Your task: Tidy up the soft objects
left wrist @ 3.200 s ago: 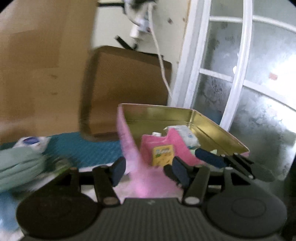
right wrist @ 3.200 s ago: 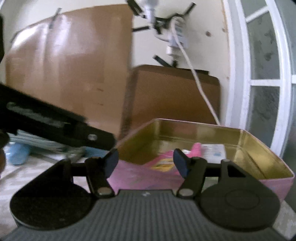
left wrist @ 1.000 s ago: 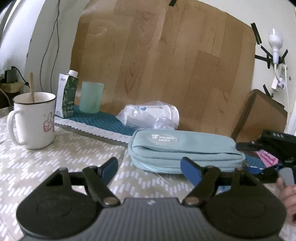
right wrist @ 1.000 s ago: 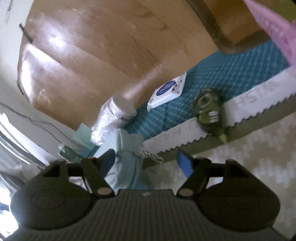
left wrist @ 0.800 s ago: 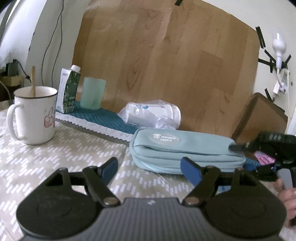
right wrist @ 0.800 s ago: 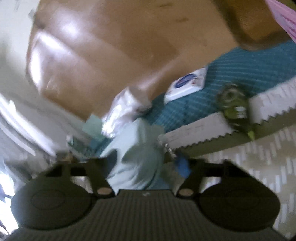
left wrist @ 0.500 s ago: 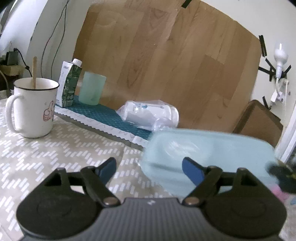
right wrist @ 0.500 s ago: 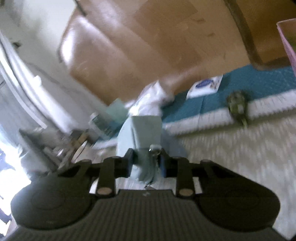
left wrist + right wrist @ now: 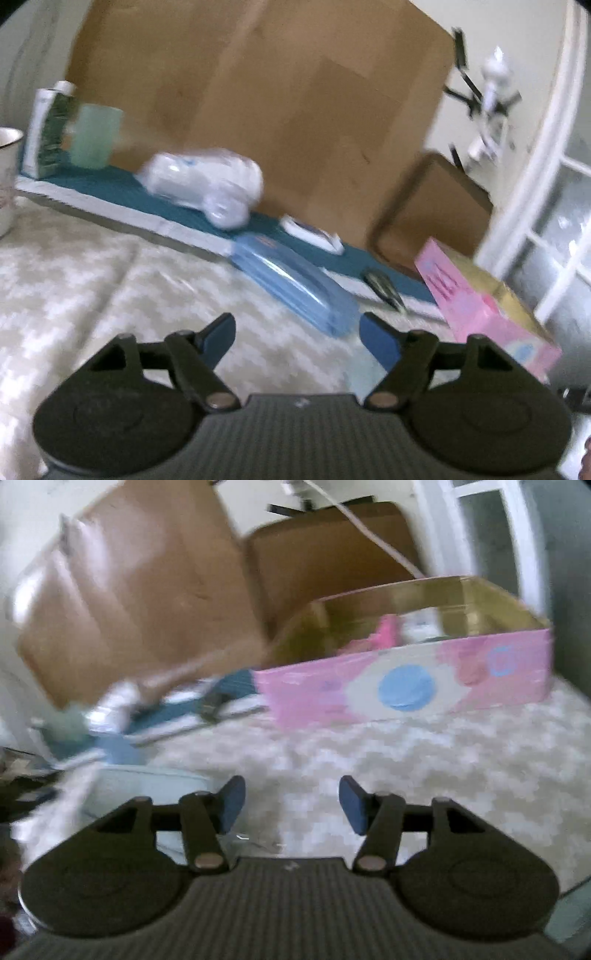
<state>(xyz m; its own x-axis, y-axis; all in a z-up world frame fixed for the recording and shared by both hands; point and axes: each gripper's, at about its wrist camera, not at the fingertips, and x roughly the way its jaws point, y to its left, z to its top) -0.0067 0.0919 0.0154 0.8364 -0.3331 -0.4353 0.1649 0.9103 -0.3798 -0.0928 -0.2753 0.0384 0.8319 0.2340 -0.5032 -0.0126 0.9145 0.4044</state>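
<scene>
At the far left of your desk (image 9: 74, 280), the mug (image 9: 5, 177), carton (image 9: 50, 129) and green cup (image 9: 96, 136) are hard items; sweep wide and you could knock them. The wrapped white bundle (image 9: 207, 184) sits on the teal mat (image 9: 122, 188), with a wipes pack (image 9: 314, 232) further right. The blue pouch (image 9: 295, 284) lies just beyond your left gripper (image 9: 297, 334), whose jaws have just closed a little yet stand spread and empty. Your right gripper (image 9: 291, 803) has just been opening and holds nothing; the pale green pouch (image 9: 147, 786) lies just left of it on the desk, not in the pink box (image 9: 406, 686) at the right. Everything is blurred, so a hurried grab may pinch only fabric and let a pouch slip, or nudge the box.
</scene>
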